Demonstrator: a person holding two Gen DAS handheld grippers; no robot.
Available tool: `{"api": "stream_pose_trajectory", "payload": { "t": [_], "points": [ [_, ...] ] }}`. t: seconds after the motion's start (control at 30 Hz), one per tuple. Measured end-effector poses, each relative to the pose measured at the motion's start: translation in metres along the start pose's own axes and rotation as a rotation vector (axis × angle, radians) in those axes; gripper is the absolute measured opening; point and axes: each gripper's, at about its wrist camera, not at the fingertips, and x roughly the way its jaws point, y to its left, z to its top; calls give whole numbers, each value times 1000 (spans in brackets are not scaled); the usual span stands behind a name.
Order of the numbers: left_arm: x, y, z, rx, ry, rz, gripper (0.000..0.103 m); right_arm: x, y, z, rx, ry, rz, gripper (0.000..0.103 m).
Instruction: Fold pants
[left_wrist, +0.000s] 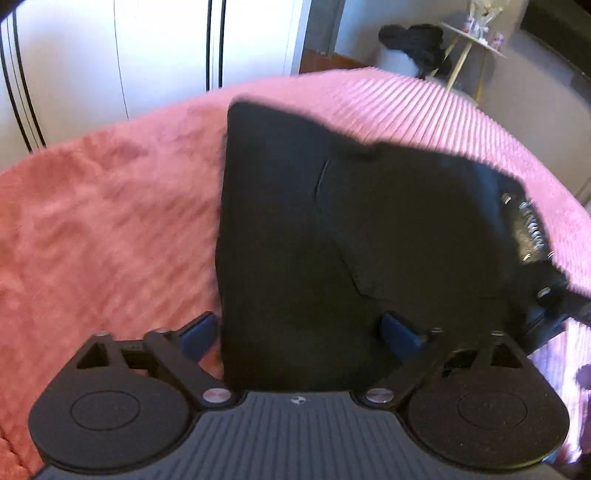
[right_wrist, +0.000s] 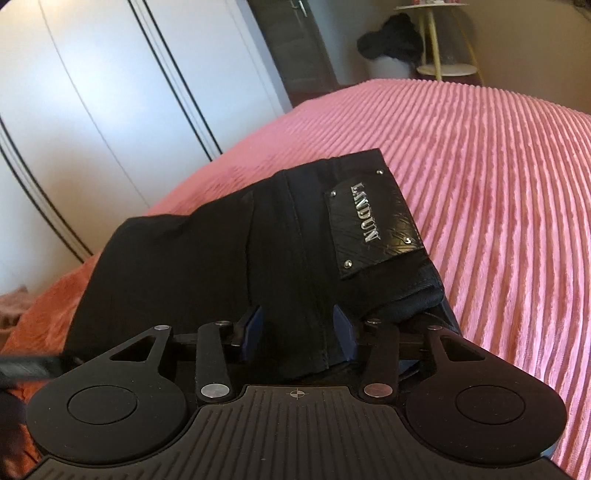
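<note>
The black pants lie folded into a compact stack on the pink bedspread. My left gripper is open, its blue-padded fingers wide apart over the near left edge of the stack. In the right wrist view the pants show a black leather waistband patch with silver letters. My right gripper is open, its jaws partly apart over the near edge of the pants by the waistband. The right gripper's body shows at the right edge of the left wrist view.
White wardrobe doors stand behind the bed on the left. A small round side table and a dark heap of clothing on a white bin stand beyond the bed's far edge. Ribbed pink bedspread stretches to the right.
</note>
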Motion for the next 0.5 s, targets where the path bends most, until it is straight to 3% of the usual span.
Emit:
{"api": "stream_pose_trajectory", "payload": {
  "t": [0.13,0.2,0.33,0.37,0.5],
  "points": [
    [6,30,-1,-194,49,-84,99,-1,-20,1,95,4,12,15],
    [-14,31,7,-187,-8,-51,94,-7,-23,5,151,25,26,16],
    [-51,26,35,-120,-188,33,97,-17,-2,26,87,-28,7,42],
    [-52,23,46,-107,-214,34,99,-14,6,33,57,-40,-2,42],
    [-14,0,88,-39,-190,45,99,23,39,61,-74,-37,-48,41]
  ]
}}
